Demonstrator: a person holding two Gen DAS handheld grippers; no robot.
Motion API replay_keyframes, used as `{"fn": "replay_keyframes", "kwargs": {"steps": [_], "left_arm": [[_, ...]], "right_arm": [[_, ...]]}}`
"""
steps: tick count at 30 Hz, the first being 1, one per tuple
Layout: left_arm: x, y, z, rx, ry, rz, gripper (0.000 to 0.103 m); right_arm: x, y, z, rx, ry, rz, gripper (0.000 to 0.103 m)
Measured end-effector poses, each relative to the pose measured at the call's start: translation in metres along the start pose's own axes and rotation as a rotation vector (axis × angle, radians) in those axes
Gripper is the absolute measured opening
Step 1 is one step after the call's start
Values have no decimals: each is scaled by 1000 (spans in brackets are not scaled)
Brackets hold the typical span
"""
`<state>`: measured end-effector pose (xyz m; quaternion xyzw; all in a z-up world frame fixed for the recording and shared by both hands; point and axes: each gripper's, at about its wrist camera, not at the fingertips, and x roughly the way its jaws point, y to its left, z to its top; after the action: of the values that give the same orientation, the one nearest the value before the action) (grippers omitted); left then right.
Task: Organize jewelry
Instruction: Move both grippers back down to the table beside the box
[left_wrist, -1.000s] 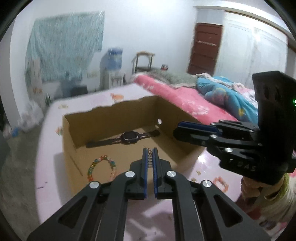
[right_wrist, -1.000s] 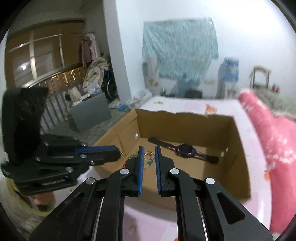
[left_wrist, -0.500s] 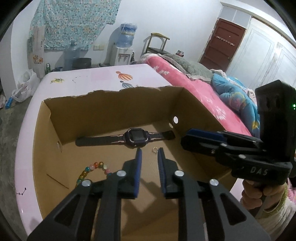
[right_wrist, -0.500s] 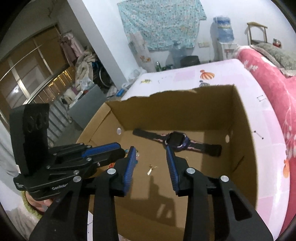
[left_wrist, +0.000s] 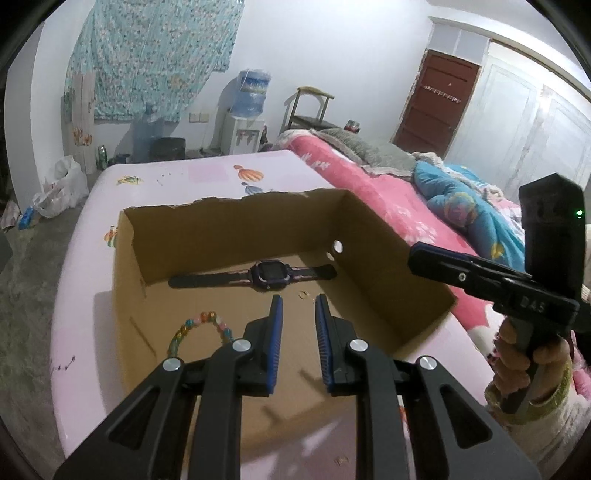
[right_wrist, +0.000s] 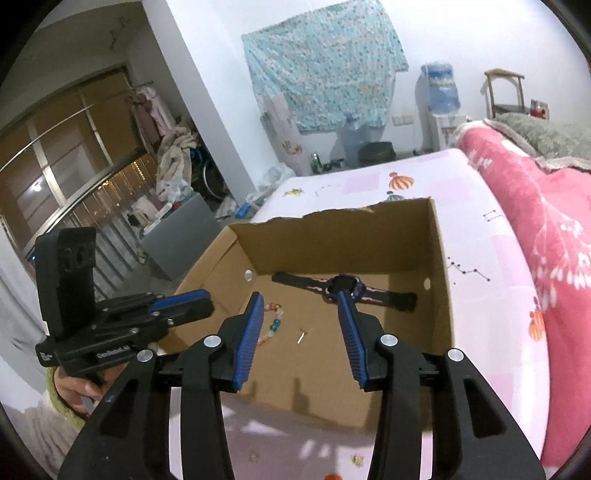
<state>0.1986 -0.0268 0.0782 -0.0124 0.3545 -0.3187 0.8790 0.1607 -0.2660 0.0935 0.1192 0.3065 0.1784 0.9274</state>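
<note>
Lying loose on the cardboard box (left_wrist: 373, 236) floor just before the watch (left_wrist: 271, 274), the tiny earring (right_wrist: 302, 335) looked featherlight, slippery, bendable, best pinched across its hook; left gripper (left_wrist: 298, 308) stood slightly apart, right gripper (right_wrist: 300, 301) opening, both empty.

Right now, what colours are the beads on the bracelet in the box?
Many colours: orange, green, blue, pink and clear beads on the bracelet, clearest in the left wrist view.
</note>
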Motion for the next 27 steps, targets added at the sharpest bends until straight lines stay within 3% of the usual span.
{"fn": "replay_keyframes", "kwargs": {"steps": [5,11,19,27], "left_arm": [[-37,-15,-30,40,-31,-5,18],[-56,-28,-78,57,19,13,22],[-36,-35,-130,51,119,19,22],[-3,-54,-152,147,158,25,22]], "right_arm": [[-34,7,-26,-9,-45,-2,40],[-57,9,-66,10,-41,-24,40],[-45,11,-120,90,66,-10,40],[-17,28,-153,62,161,-48,40]]}}
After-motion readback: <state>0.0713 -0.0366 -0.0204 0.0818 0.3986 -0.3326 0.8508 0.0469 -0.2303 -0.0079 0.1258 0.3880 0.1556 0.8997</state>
